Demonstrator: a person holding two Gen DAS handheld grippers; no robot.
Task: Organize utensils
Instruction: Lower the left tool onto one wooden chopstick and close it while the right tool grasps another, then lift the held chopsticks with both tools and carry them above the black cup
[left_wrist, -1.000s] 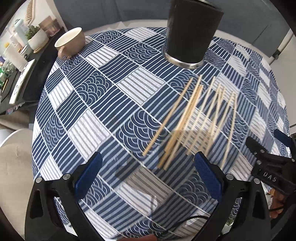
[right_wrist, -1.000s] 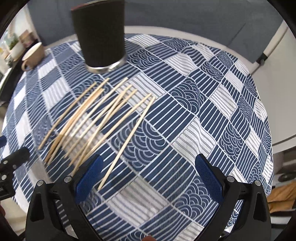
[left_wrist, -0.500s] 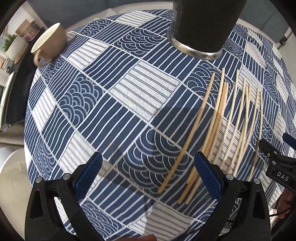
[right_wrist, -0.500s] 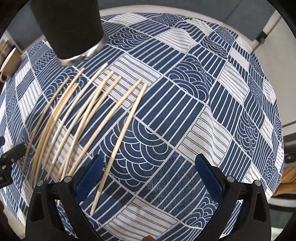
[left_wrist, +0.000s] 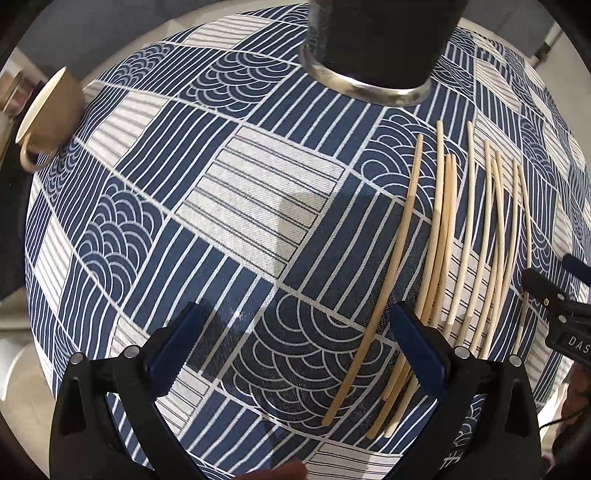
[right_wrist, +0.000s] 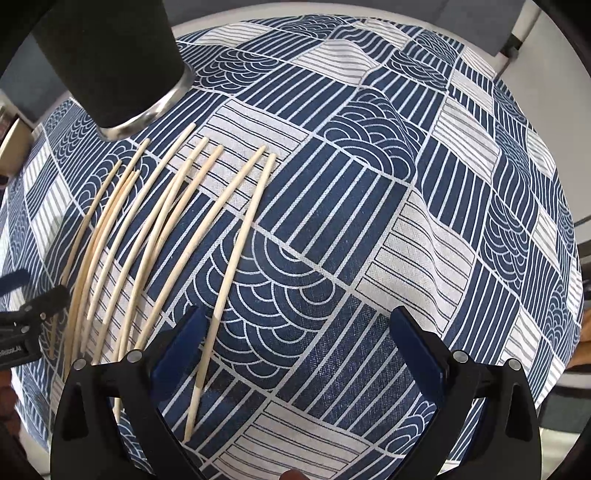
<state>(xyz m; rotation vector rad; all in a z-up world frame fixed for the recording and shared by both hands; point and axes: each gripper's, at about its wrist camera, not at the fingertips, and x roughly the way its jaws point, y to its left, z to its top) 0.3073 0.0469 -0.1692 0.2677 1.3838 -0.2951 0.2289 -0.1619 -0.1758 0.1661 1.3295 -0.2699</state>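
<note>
Several pale wooden chopsticks (left_wrist: 448, 236) lie side by side on the blue-and-white patterned tablecloth (left_wrist: 236, 206), pointing toward a tall dark cylindrical holder (left_wrist: 373, 44) with a metal base rim. In the left wrist view my left gripper (left_wrist: 299, 350) is open low over the cloth, and the leftmost chopstick (left_wrist: 384, 288) runs between its fingers near the right one. In the right wrist view the same chopsticks (right_wrist: 155, 236) fan out at left below the holder (right_wrist: 107, 55). My right gripper (right_wrist: 299, 350) is open, with the rightmost chopstick (right_wrist: 229, 273) just inside its left finger.
A tan mug (left_wrist: 48, 114) sits at the table's far left edge. The right gripper's black body (left_wrist: 561, 314) shows at the right edge of the left wrist view, and the left gripper's body (right_wrist: 26, 325) at the left edge of the right wrist view. Bare cloth (right_wrist: 406, 221) spreads to the right.
Both grippers have dropped lower and moved forward toward the chopsticks and the holder, which now look larger. Both stay open and the chopsticks have not moved.
</note>
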